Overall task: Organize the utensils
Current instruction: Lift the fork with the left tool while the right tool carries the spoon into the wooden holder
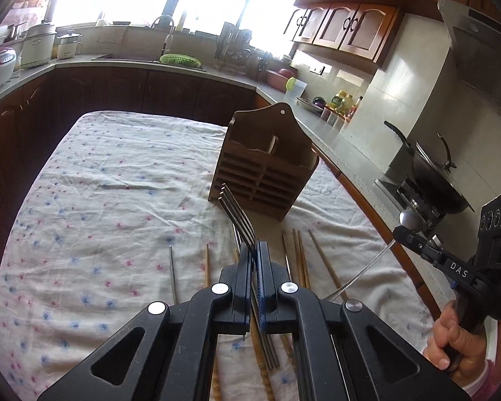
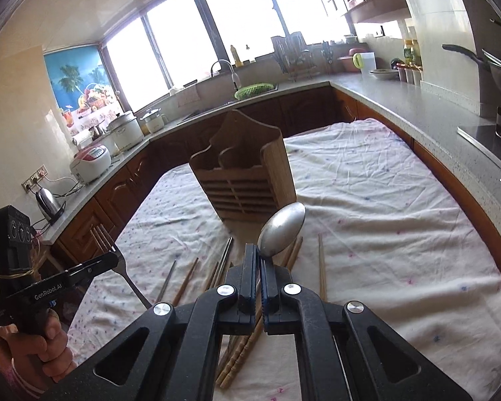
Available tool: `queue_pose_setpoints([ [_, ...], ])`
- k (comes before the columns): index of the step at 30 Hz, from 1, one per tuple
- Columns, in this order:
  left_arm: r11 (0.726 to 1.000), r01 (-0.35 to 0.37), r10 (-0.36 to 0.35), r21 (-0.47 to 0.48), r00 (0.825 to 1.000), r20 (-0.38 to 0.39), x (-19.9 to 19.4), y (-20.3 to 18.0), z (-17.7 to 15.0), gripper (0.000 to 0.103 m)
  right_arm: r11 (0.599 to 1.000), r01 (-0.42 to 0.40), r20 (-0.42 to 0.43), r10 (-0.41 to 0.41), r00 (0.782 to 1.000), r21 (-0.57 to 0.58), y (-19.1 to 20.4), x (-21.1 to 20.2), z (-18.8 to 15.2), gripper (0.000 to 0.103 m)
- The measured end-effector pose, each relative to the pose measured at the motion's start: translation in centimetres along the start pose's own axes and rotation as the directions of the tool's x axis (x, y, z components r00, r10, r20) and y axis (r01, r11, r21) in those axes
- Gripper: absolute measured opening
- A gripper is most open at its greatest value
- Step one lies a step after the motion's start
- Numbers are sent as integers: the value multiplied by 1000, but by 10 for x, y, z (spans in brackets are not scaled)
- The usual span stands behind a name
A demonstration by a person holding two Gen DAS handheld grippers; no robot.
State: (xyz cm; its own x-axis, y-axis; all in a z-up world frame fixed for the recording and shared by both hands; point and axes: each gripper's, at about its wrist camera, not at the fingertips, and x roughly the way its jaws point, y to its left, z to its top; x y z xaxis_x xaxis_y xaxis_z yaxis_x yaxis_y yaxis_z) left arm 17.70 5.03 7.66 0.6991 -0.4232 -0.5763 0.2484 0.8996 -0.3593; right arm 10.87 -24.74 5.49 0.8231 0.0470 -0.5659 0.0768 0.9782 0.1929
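Kitchen; desk (image 1: 117,180) wearing a floral white cloth. Left hand-held gripper (image 1: 254,250) is pinching a stiff, slick steel fork (image 1: 238,215) at the neck; right hand-held gripper (image 2: 259,255) is clamping a light metal spoon (image 2: 282,229) likewise. Both are hovering before the slotted wooden holder (image 1: 264,167); loose chopsticks (image 1: 299,254) are lying below.

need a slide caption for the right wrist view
Right tongs grip a steel spoon above scattered chopsticks, facing the wooden utensil holder; left tongs hold a fork.

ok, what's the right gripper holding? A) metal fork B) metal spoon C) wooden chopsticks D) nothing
B: the right gripper is shut on the handle of the silver metal spoon, bowl up, in front of the brown wooden slatted utensil holder; the metal fork is in the left gripper.
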Motion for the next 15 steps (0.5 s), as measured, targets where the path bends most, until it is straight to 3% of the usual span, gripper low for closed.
queue_pose_setpoints([
  [15,1000,21,-22,12,996,81,6,-5,34,1,1000,14,97,-12,995,-28,3,3,40,2],
])
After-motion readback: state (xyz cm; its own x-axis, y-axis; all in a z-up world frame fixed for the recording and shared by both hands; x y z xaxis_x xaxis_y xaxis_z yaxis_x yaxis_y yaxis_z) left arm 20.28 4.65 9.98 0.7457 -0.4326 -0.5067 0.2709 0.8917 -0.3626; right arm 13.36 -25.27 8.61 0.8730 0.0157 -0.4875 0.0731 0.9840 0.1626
